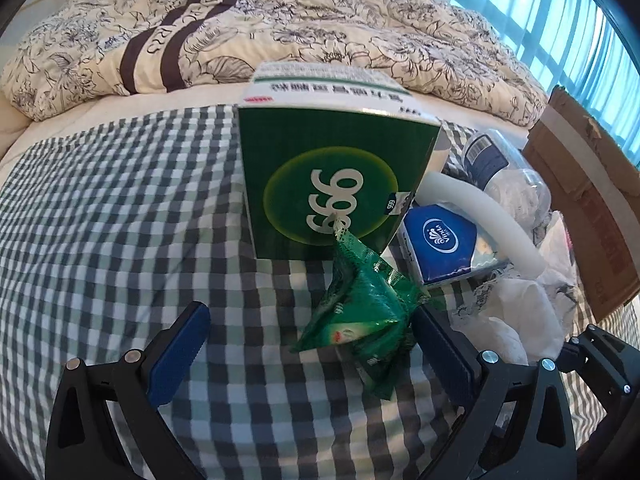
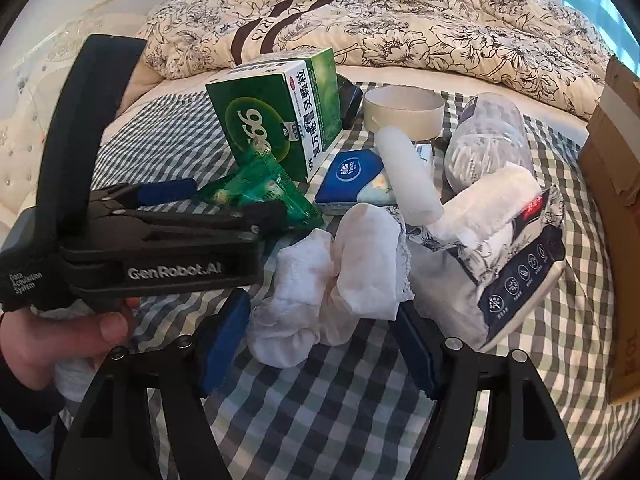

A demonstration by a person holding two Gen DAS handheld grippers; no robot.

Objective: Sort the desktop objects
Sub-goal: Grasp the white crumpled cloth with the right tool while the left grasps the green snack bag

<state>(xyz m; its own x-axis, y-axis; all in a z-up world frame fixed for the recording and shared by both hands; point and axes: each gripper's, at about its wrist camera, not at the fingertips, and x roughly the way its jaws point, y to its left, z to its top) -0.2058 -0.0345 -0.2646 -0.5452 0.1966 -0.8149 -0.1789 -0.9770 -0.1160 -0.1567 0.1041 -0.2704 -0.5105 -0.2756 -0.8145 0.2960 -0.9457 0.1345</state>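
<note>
A green "999" medicine box [image 1: 328, 184] [image 2: 276, 116] stands upright on the checked cloth [image 1: 120, 220]. A crumpled green sachet [image 1: 360, 308] [image 2: 264, 192] leans against the box's lower front. My left gripper [image 1: 312, 354] [image 2: 240, 200] is open around the sachet, which rests against the right finger [image 1: 444, 356]. The left finger [image 1: 180, 352] stands well apart from it. In the right wrist view, my right gripper [image 2: 320, 348] is open, its blue pads either side of a crumpled white cloth [image 2: 332, 280] lying on the checked cloth.
A blue tissue pack [image 2: 352, 176], white roll [image 2: 408, 172], tape ring [image 2: 404, 114], clear swab jar [image 2: 488, 140] and dark-printed wipes pack [image 2: 516, 264] crowd the right. A cardboard box [image 2: 616, 200] borders them. A floral quilt [image 2: 400, 20] lies behind. A hand [image 2: 48, 340] holds the left gripper.
</note>
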